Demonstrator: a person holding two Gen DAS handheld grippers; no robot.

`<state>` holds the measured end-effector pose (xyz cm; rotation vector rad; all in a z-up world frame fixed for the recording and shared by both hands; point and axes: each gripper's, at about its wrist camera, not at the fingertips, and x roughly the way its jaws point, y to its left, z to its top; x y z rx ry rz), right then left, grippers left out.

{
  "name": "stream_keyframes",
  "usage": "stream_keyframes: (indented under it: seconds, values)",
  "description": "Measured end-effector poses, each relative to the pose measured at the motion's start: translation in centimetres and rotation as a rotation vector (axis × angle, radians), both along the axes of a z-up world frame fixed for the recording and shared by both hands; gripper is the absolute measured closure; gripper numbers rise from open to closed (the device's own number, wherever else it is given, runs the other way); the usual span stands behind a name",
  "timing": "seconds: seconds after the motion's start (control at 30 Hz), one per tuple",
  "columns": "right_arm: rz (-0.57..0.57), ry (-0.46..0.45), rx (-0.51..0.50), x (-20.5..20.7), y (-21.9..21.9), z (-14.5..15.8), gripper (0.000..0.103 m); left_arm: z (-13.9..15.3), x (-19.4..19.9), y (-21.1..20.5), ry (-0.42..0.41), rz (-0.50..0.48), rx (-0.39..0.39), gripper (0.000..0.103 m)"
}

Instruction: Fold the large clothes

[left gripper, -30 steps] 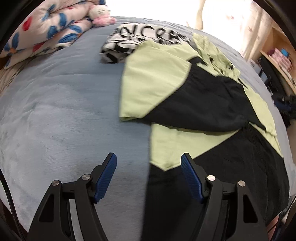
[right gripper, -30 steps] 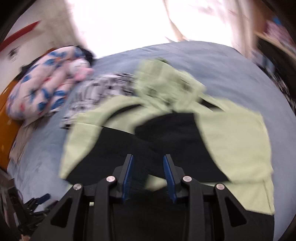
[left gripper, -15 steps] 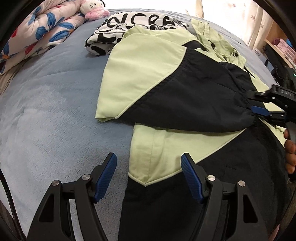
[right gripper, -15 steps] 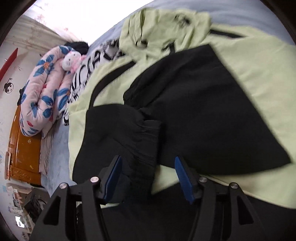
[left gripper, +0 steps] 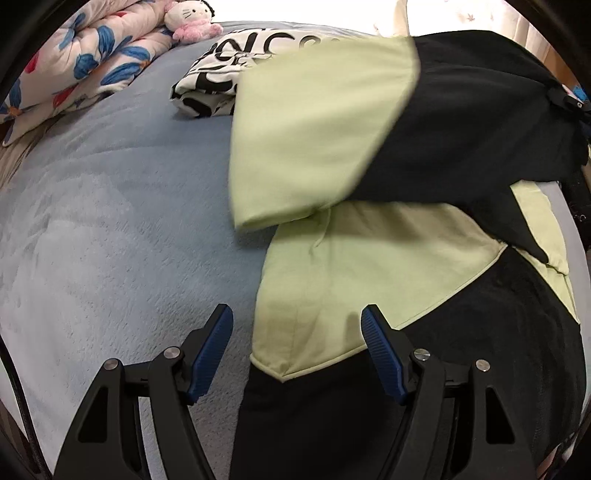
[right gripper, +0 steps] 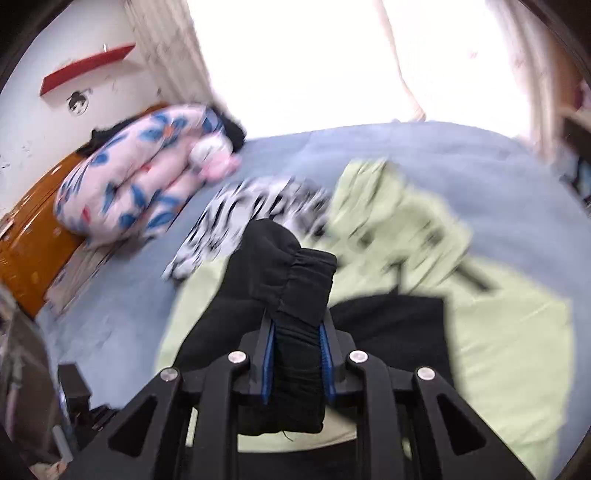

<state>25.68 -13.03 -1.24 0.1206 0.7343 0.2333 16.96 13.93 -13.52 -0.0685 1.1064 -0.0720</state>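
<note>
A large light-green and black jacket (left gripper: 369, 258) lies spread on the blue bed; it also shows in the right wrist view (right gripper: 517, 332). My right gripper (right gripper: 297, 354) is shut on the black elastic cuff (right gripper: 295, 288) of its left sleeve and holds it lifted above the jacket. In the left wrist view that sleeve (left gripper: 332, 129) hangs raised over the jacket's body. My left gripper (left gripper: 297, 350) is open and empty, low over the jacket's left edge, with the green corner between its fingers.
A folded black-and-white printed garment (left gripper: 221, 74) lies beyond the jacket. A floral quilt (left gripper: 74, 62) and a pink plush toy (left gripper: 192, 22) sit at the head of the blue bed (left gripper: 92, 221). An orange headboard (right gripper: 33, 229) and a bright window are behind.
My right gripper has closed on the sleeve cuff and lifted it up off the jacket. The sleeve now hangs raised. My left gripper has stayed open and shifted slightly along the jacket's edge.
</note>
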Motion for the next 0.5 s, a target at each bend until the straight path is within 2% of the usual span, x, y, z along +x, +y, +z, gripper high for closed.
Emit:
stream_keyframes:
  seconds: [0.07, 0.13, 0.2, 0.3, 0.33, 0.37, 0.47, 0.5]
  values:
    - [-0.084, 0.02, -0.038, 0.7, -2.7, -0.4, 0.082, 0.1, 0.1, -0.3, -0.004, -0.012, 0.0, 0.033]
    - [-0.156, 0.096, -0.037, 1.6, -5.4, -2.4, 0.082, 0.1, 0.1, -0.6, -0.003, -0.022, 0.001, 0.033]
    - [-0.216, 0.2, -0.037, 2.4, -7.9, -5.7, 0.078, 0.0, 0.5, -0.6, 0.006, -0.032, -0.005, 0.033]
    - [-0.312, 0.37, -0.115, 3.6, -10.6, -12.0, 0.076, 0.1, 1.6, -0.2, 0.013, -0.034, -0.019, 0.033]
    - [-0.322, 0.4, -0.114, 3.6, -11.3, -13.2, 0.074, 0.3, 1.9, -0.1, 0.011, -0.034, -0.02, 0.033]
    - [-0.331, 0.425, -0.091, 3.7, -12.0, -14.3, 0.073, 0.6, 2.5, 0.1, 0.005, -0.032, -0.021, 0.033]
    - [-0.35, 0.435, 0.111, 3.1, -14.7, -15.2, 0.065, 1.3, 4.2, 0.5, -0.005, -0.034, -0.031, 0.033]
    - [-0.351, 0.426, 0.162, 3.1, -15.3, -15.0, 0.058, 1.6, 5.1, 0.7, -0.009, -0.037, -0.043, 0.033]
